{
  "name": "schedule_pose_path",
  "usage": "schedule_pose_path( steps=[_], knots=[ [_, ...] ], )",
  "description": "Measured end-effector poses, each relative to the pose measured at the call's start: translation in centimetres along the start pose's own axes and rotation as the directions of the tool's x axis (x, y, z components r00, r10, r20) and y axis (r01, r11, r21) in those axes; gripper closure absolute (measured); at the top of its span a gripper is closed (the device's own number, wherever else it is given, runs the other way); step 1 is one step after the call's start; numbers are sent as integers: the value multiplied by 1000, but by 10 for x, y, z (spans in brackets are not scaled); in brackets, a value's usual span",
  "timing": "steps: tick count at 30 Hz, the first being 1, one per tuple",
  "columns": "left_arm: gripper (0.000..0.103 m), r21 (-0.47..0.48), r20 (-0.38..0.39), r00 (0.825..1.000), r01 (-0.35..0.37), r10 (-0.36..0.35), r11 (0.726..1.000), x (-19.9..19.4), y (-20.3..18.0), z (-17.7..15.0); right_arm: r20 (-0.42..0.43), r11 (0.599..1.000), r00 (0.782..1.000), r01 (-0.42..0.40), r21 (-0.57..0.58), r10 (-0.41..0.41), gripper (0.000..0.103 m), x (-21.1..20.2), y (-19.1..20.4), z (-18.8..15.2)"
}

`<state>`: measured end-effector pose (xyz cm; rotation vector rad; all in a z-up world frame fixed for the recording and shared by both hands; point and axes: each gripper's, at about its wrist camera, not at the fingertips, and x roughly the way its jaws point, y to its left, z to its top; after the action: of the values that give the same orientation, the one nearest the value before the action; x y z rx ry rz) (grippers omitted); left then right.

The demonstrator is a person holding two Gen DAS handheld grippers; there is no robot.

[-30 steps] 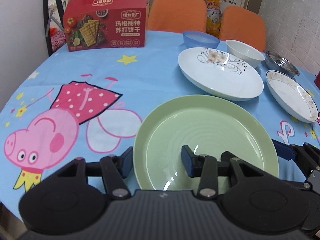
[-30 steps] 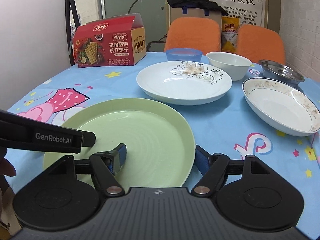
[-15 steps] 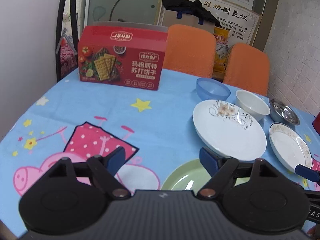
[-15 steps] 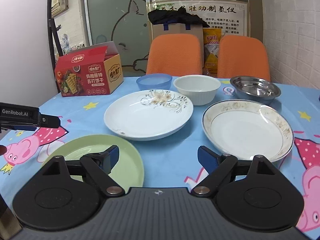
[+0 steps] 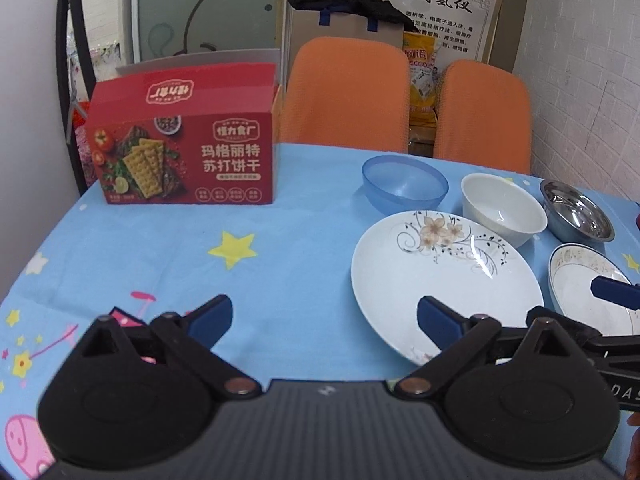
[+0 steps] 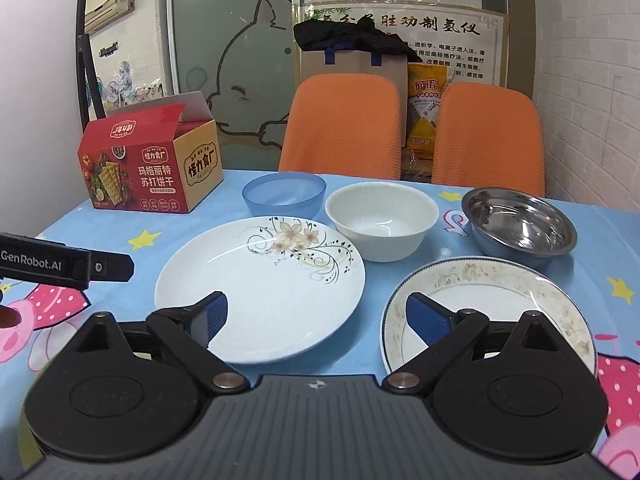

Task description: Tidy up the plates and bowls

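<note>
A white flower-patterned plate lies mid-table; it also shows in the left wrist view. To its right lies a white plate with a worn gold rim. Behind them stand a blue bowl, a white bowl and a steel bowl. My left gripper is open and empty above the cloth, left of the flower plate. My right gripper is open and empty, raised over the gap between the two plates.
A red cracker box stands at the back left of the table. Two orange chairs stand behind the table. The blue cartoon tablecloth covers the round table. The left gripper's finger reaches into the right wrist view.
Both grippers have lifted and drawn back from the green plate, which has left view. Both have opened wider and now look at the far plates and bowls.
</note>
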<state>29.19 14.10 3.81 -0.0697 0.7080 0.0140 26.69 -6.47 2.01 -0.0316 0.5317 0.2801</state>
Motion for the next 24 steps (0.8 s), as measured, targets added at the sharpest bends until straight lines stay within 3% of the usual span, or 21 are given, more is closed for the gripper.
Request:
schedule_pose_path(
  steps=[12, 18, 24],
  knots=[
    [5, 38, -93, 993, 76, -72, 996, 69, -20, 28, -102, 998, 995, -13, -55, 7, 0, 71, 2, 8],
    [5, 67, -85, 995, 62, -56, 996, 77, -21, 28, -140, 995, 990, -31, -92, 18, 0, 82, 14, 1],
    [5, 60, -89, 994, 61, -56, 996, 82, -16, 27, -131, 997, 991, -42, -59, 34, 0, 86, 19, 4]
  ],
)
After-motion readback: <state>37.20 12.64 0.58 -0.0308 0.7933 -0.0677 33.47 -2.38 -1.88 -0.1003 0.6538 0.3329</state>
